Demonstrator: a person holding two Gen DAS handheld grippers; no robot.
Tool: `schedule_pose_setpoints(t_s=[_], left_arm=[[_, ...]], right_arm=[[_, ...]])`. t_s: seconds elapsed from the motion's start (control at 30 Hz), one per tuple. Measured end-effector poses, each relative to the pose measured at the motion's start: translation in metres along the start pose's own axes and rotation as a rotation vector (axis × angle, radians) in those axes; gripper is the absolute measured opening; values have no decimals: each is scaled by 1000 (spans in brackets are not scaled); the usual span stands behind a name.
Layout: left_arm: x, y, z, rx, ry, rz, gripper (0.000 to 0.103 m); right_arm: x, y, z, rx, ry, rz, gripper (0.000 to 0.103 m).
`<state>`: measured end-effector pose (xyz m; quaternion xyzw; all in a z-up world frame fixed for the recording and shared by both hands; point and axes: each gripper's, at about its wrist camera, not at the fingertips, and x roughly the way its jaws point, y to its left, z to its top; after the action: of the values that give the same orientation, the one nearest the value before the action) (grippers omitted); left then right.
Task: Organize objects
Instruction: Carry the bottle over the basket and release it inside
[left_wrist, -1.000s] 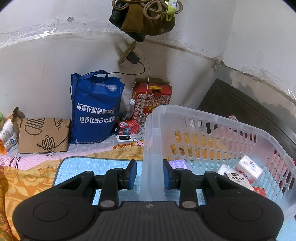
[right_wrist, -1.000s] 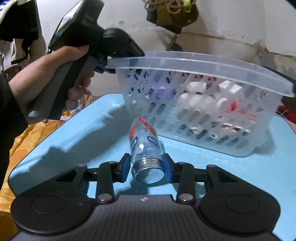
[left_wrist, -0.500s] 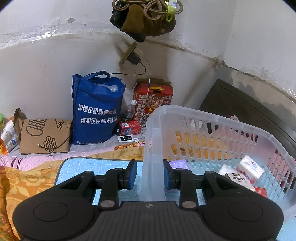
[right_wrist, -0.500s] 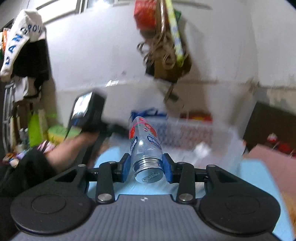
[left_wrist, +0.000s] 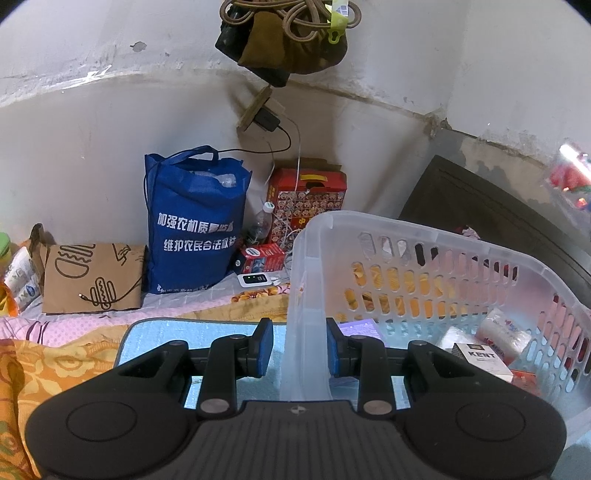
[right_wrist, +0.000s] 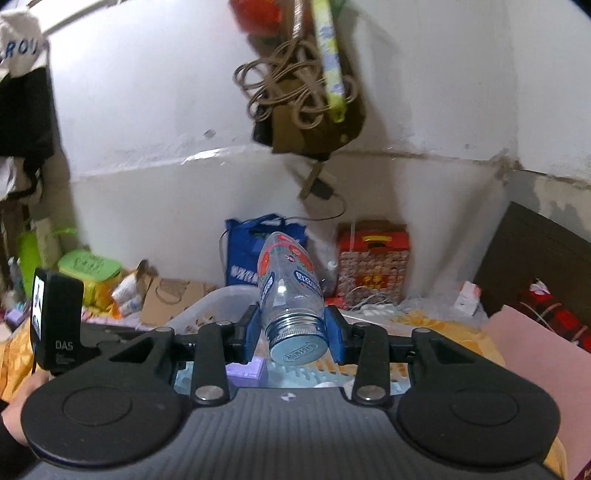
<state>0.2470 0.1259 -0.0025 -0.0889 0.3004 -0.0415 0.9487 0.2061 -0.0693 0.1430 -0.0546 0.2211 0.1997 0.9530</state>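
My left gripper (left_wrist: 299, 345) is shut on the near corner of a white slotted plastic basket (left_wrist: 424, 229), which it holds tilted. Inside the basket lie a KENT cigarette pack (left_wrist: 482, 356), a white packet (left_wrist: 502, 330) and a purple box (left_wrist: 360, 326). My right gripper (right_wrist: 293, 330) is shut on a clear glass jar (right_wrist: 288, 280) with a strawberry print and a metal lid, which is gripped near the lid. The jar hangs in the air above the basket (right_wrist: 218, 301). It also shows as a blur (left_wrist: 569, 177) at the far right of the left wrist view.
A blue mat (left_wrist: 184, 328) lies under the basket on an orange bedspread. Against the wall stand a blue tote bag (left_wrist: 195, 225), a red gift box (left_wrist: 306, 203) and a brown paper bag (left_wrist: 88, 277). A dark headboard (left_wrist: 498, 206) is at the right, and a bag (left_wrist: 288, 40) hangs overhead.
My right gripper has lifted the jar off the blue mat beside the basket to above the basket's rim. The left gripper and the basket have stayed still.
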Motion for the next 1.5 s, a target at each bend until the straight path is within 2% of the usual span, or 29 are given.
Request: schedule_pose_setpoints(t_s=[0.17, 0.3, 0.37, 0.43, 0.47, 0.63, 0.9, 1.07, 1.5], left_arm=[[-1, 0, 0, -10, 4, -1, 34], [-1, 0, 0, -10, 3, -5, 34], [-1, 0, 0, -4, 1, -3, 34], [0, -1, 0, -3, 1, -4, 34], [0, -1, 1, -1, 1, -2, 34], [0, -3, 1, 6, 1, 5, 34], [-2, -5, 1, 18, 0, 16, 35], [-3, -6, 2, 26, -2, 31, 35], [-3, -5, 3, 17, -4, 39, 35]], right_arm=[[24, -4, -14, -10, 74, 48, 41], [40, -8, -29, -19, 130, 38, 43], [46, -9, -31, -27, 159, 48, 55], [47, -12, -33, -3, 147, 35, 97], [46, -14, -34, 12, 133, 29, 102], [42, -31, -33, 98, 128, 85, 103], [28, -56, -39, 171, 108, 54, 103], [28, -63, -46, 151, 144, 36, 103], [8, -88, -44, 175, 97, 53, 103]])
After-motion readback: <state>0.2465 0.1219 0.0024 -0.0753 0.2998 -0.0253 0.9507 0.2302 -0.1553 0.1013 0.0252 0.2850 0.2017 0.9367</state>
